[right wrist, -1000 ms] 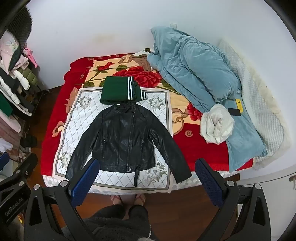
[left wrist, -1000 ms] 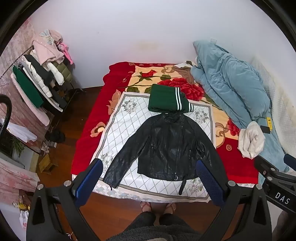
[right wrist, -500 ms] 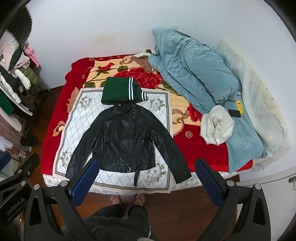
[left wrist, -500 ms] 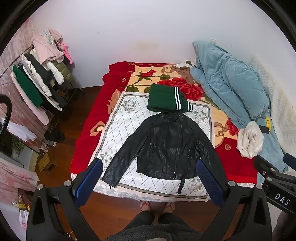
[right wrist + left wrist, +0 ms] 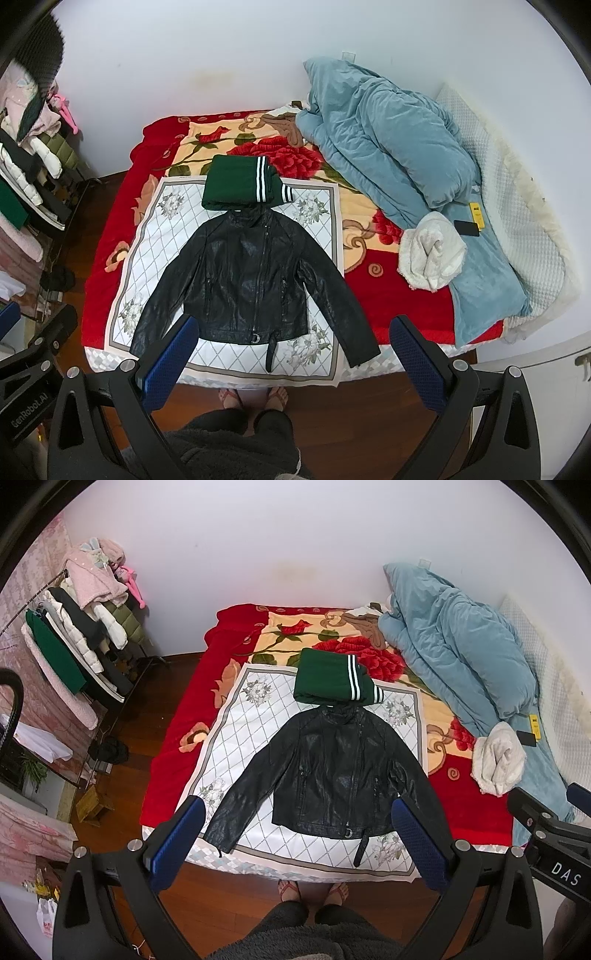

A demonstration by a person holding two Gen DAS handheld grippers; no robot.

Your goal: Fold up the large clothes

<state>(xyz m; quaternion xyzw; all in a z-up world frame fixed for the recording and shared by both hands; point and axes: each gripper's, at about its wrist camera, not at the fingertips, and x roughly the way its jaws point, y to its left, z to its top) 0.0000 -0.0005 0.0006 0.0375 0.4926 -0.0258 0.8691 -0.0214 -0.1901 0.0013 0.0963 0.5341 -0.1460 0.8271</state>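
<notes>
A black leather jacket (image 5: pixel 332 771) lies spread flat, front up, sleeves out, on a white diamond-patterned cloth (image 5: pixel 255 716) on the bed; it also shows in the right wrist view (image 5: pixel 247 280). A folded green garment with white stripes (image 5: pixel 328 681) lies just beyond its collar, and shows in the right wrist view too (image 5: pixel 240 182). My left gripper (image 5: pixel 295 834) is open and empty, held high above the bed's near edge. My right gripper (image 5: pixel 291 350) is open and empty, held likewise beside it.
A red floral blanket (image 5: pixel 177 746) covers the bed. A blue quilt (image 5: pixel 461 657) and a rolled white towel (image 5: pixel 498 757) lie at the right. A clothes rack (image 5: pixel 74 646) stands at the left. My feet (image 5: pixel 314 888) stand on the wooden floor at the bed's edge.
Both views have shifted only slightly; the jacket sits a touch higher in the frames. Nothing was taken hold of or let go.
</notes>
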